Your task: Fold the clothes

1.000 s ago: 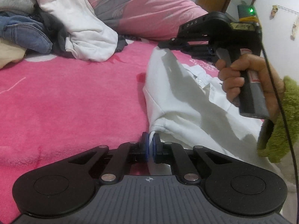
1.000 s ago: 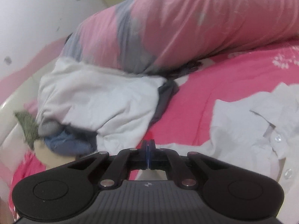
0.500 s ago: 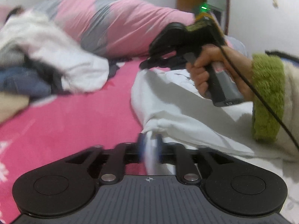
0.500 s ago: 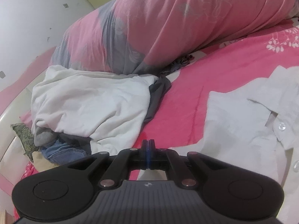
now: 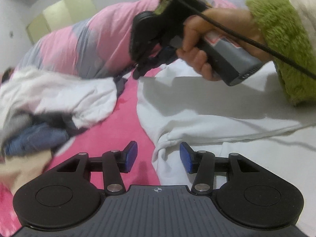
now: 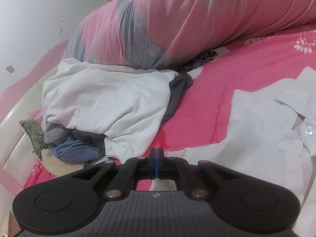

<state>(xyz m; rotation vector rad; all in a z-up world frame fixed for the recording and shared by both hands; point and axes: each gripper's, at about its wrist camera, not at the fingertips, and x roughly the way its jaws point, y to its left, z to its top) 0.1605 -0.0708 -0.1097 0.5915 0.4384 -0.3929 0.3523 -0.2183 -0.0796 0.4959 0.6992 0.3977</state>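
Observation:
A white button shirt [image 5: 197, 102] [image 6: 256, 138] lies spread on the pink bed cover [image 5: 126, 122]. My left gripper [image 5: 158, 157] hovers low over the shirt's near left edge. Its jaws are opening, and a bunched fold [image 5: 165, 142] lies loose just ahead of the blue pads [image 5: 130, 156], which do not press on it. A hand in a green sleeve [image 5: 280, 39] holds my right gripper [image 5: 138, 73] at the shirt's far corner. In its own view the right gripper [image 6: 156, 154] is shut, with the shirt's edge running up into its tips.
A heap of clothes [image 6: 106, 102] sits to the left: a white top over grey cloth and blue jeans [image 6: 77, 152]. A rolled pink and grey duvet [image 6: 177, 23] lies behind it. A cream bed frame [image 6: 11, 138] and a white wall lie at far left.
My left gripper has opened and let go of the shirt's fold, and it has rolled and shifted sideways. The right gripper has stayed shut in nearly the same place.

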